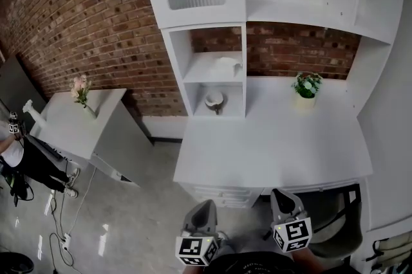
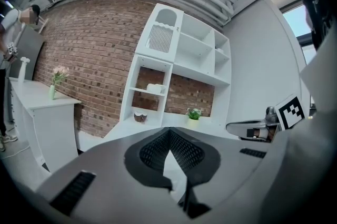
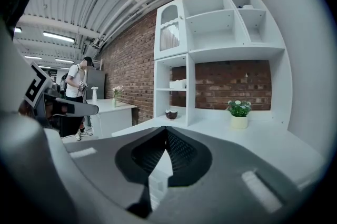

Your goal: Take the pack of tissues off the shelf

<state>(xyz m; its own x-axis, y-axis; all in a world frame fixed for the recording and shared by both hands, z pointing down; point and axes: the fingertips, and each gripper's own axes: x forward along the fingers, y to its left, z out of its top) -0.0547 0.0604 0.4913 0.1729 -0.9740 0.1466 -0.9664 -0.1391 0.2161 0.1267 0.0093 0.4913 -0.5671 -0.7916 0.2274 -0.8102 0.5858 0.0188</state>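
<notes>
A white pack of tissues (image 1: 225, 64) lies on the middle shelf of the narrow white shelf column, above a small bowl (image 1: 214, 100) in the cubby below. It also shows in the left gripper view (image 2: 154, 88) and the right gripper view (image 3: 179, 84), far ahead. My left gripper (image 1: 205, 204) and right gripper (image 1: 281, 192) are at the bottom of the head view, side by side in front of the white desk (image 1: 270, 150), well short of the shelf. Both point roughly level at the shelf unit. The left gripper (image 2: 169, 131) and the right gripper (image 3: 167, 130) each have jaws closed together, empty.
A potted plant (image 1: 307, 86) stands on the desk at the back right. A white side table (image 1: 96, 125) with a flower vase (image 1: 82, 94) is at the left by the brick wall. A person (image 1: 19, 160) stands at far left. A chair (image 1: 341, 228) sits under the desk's right end.
</notes>
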